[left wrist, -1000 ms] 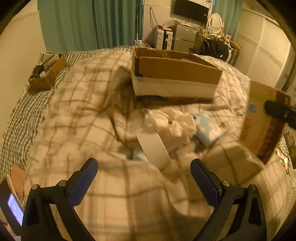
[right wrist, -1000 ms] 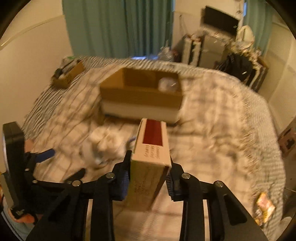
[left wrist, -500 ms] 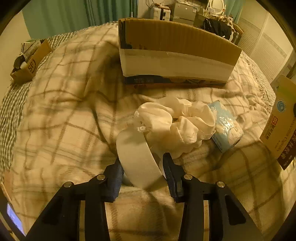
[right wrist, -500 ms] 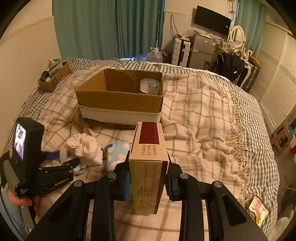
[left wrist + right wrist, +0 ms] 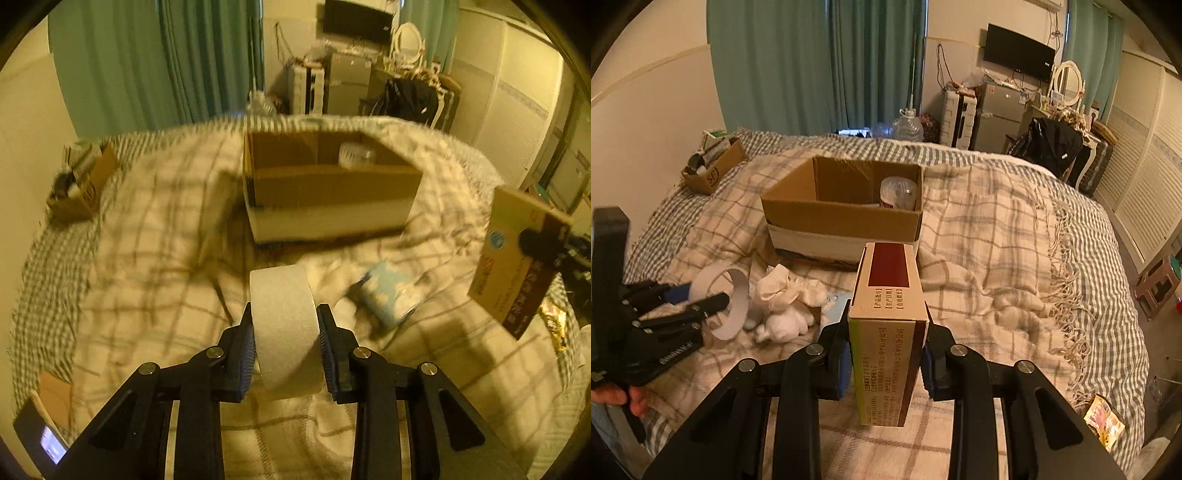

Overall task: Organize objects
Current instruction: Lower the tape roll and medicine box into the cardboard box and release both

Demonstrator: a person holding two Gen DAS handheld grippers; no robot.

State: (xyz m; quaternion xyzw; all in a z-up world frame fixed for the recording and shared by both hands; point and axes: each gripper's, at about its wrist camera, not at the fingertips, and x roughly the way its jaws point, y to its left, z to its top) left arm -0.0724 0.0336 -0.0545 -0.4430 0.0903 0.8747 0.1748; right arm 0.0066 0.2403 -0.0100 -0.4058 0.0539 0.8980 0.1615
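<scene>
My left gripper is shut on a white tape roll and holds it above the plaid blanket; the roll also shows in the right wrist view. My right gripper is shut on a tall carton box, seen at the right of the left wrist view. An open cardboard box stands on the bed ahead, with a clear plastic jar inside. A white cloth bundle and a light blue packet lie on the blanket in front of the box.
A small cardboard box with items sits at the bed's far left. A snack packet lies at the bed's right edge. Green curtains, a suitcase and a fridge stand beyond the bed.
My left gripper closed on the tape roll and lifted it off the blanket. My right gripper kept hold of the carton box and stayed raised.
</scene>
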